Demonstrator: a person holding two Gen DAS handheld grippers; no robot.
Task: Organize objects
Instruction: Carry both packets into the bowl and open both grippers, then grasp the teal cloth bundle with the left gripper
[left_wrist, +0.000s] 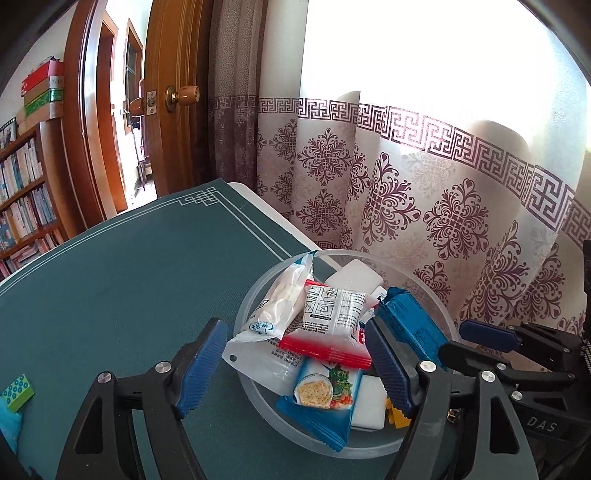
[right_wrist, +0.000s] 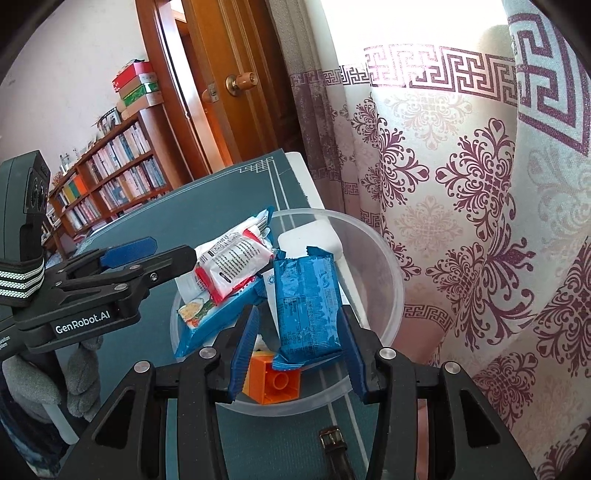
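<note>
A clear plastic bowl (left_wrist: 258, 295) sits on the green table mat near the curtain. It holds a red-and-white packet (left_wrist: 332, 325), a white rice-cracker bag (left_wrist: 280, 299), a blue cracker packet (left_wrist: 321, 398), white blocks (left_wrist: 354, 277) and a dark blue wrapper (left_wrist: 406, 321). My left gripper (left_wrist: 295, 369) is open over the bowl's near rim, its jaws either side of the packets. My right gripper (right_wrist: 299, 350) is open, its jaws either side of the dark blue wrapper (right_wrist: 306, 302), which lies in the bowl (right_wrist: 388, 266) above an orange brick (right_wrist: 277, 384).
A green dotted block (left_wrist: 16, 391) lies at the mat's left edge. The patterned curtain (left_wrist: 443, 206) hangs right behind the bowl. A wooden door (left_wrist: 177, 110) and a bookshelf (left_wrist: 26, 195) stand beyond the table. A belt buckle (right_wrist: 332, 441) lies on the mat below the bowl.
</note>
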